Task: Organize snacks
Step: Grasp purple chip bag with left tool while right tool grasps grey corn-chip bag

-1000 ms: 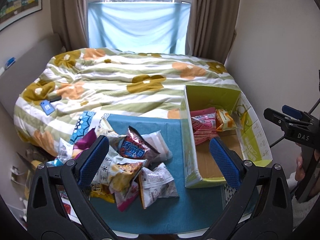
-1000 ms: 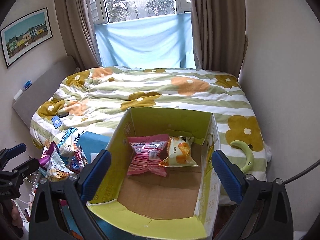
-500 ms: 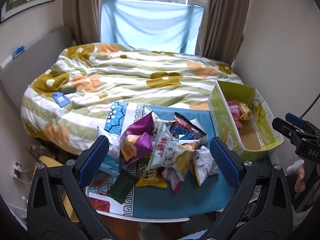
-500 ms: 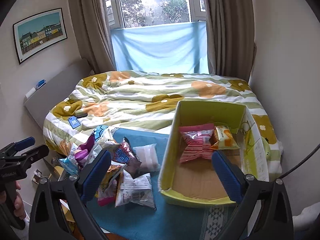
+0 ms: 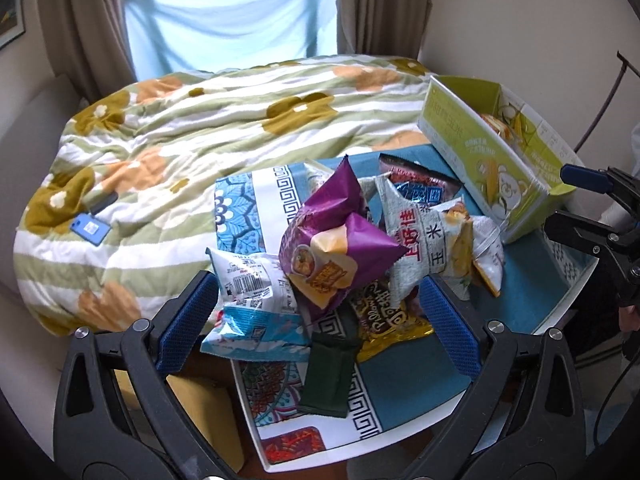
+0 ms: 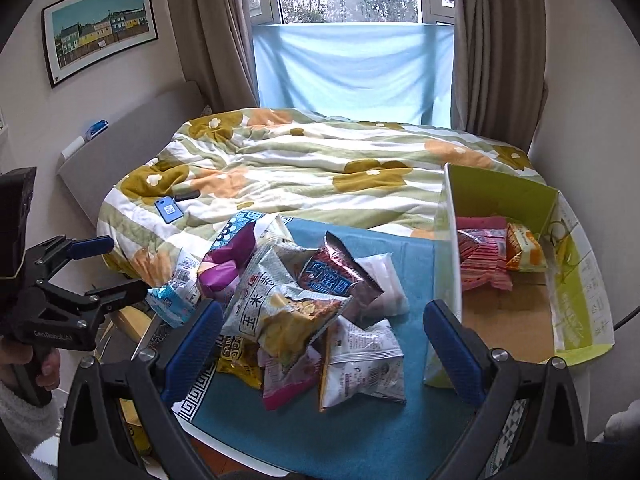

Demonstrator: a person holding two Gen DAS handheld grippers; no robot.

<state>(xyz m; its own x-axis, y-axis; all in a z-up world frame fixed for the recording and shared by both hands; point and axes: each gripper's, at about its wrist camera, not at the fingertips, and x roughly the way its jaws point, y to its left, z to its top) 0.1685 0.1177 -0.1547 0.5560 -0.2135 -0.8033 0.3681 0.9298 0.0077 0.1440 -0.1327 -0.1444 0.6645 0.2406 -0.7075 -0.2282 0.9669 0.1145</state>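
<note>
my left gripper (image 5: 320,300) gapes wide over the snack pile, straddling the purple bag (image 5: 334,242); my right gripper (image 6: 320,344) is wide too, empty. i'd pinch the bag's crimped edge, then lift toward the green box (image 6: 576,312).

The purple bag (image 5: 336,236) is covering most of the packets under it; a gold packet (image 5: 384,320) is showing only its lower half, its print too crumpled to read. A dark green packet (image 5: 328,372) is showing no legible label. In the left wrist view the box (image 5: 480,148) wall is hiding nearly all its contents, only an orange scrap peeking over the rim. In the right wrist view the pink packet (image 6: 480,256) is being partly cut by the box wall, and the pink wrapper (image 6: 288,376) is lying mostly under the corn bag (image 6: 280,312). The right gripper (image 5: 592,216) is running off the frame edge, and the hand on the left gripper (image 6: 72,276) is being cropped at the corner.
</note>
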